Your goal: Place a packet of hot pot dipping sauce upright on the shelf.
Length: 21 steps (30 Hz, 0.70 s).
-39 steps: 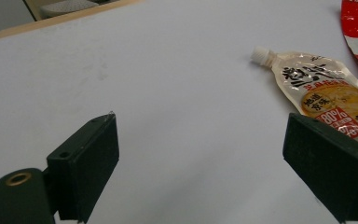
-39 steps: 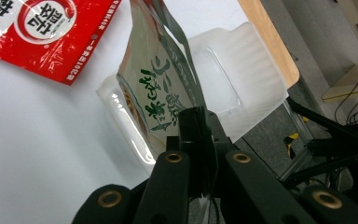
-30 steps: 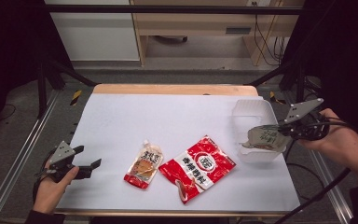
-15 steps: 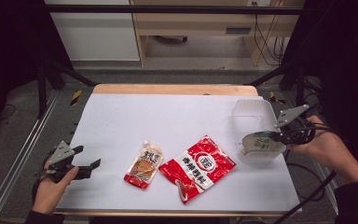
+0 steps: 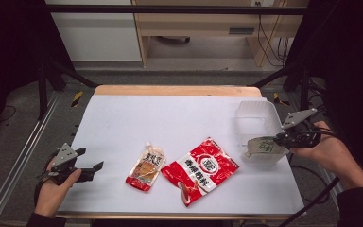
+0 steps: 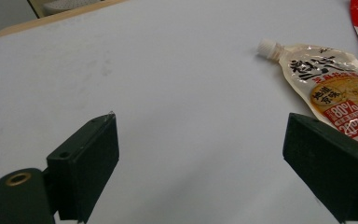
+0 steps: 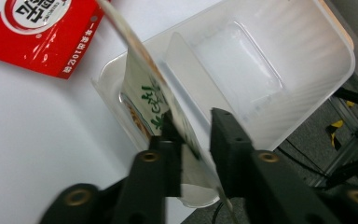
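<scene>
1. Green-lettered packet stands on its edge in the near part of the clear plastic box, at the right side of the desk. In the high view the same packet shows through the box wall.

2. The right gripper has the packet between its two black jaws. The jaws have just been opening. The left jaw is right at the packet, and a small gap shows between the packet and the right jaw, so the packet looks let go.

3. In the high view the right gripper sits at the right edge of the box, with a hand around it.

4. The left gripper is wide open. Nothing is between its jaws, just bare desk. In the high view it sits near the front left corner of the desk, well apart from the box.

5. The packet is thin, flat and shiny, pale with green writing.

6. The box is see-through plastic with rounded corners. A thin wall splits it in two parts. The far part has nothing in it.

7. A red and white bag lies flat in the middle front of the desk. It is shiny and crinkly.

8. A small pouch with a white cap lies just beside the red bag, on its left. It is clear and glossy with an orange and red picture.

9. The desk top is smooth and white, with a wooden strip along the far edge.
</scene>
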Available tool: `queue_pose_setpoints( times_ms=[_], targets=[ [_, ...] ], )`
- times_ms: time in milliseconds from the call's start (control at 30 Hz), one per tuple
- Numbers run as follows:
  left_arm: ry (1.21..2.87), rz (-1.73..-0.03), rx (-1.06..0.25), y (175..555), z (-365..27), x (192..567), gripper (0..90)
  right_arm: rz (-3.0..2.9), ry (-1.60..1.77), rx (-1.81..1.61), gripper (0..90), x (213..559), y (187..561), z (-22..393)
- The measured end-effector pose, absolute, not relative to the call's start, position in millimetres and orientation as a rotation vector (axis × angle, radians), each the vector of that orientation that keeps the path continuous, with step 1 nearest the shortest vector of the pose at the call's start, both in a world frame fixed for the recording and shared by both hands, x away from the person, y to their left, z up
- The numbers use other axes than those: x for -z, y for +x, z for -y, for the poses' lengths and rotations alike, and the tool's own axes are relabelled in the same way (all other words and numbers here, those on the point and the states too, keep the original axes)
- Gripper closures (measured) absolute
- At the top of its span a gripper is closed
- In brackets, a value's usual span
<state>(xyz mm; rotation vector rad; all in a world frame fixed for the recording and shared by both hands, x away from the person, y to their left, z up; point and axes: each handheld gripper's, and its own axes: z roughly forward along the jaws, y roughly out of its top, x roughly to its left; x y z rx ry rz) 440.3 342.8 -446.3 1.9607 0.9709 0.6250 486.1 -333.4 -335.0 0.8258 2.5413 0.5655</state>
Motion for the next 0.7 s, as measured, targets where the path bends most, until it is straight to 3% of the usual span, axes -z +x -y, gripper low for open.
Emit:
queue_pose_setpoints(
  times_ms=[167,333,433,700],
  targets=[
    [1.969,-0.974,-0.633,439,-342,446,10.4,-2.469,0.835,-0.593,38.3,331,478,328],
    [1.971,-0.981,-0.638,439,-341,447,10.4,-2.418,0.821,-0.647,24.1,317,464,317],
    [1.977,-0.981,-0.634,440,-340,448,10.1,-2.366,0.799,-0.717,19.6,303,453,307],
    [1.990,-0.977,-0.668,438,-338,446,9.8,-2.340,0.738,-0.759,18.4,298,444,270]
  ],
)
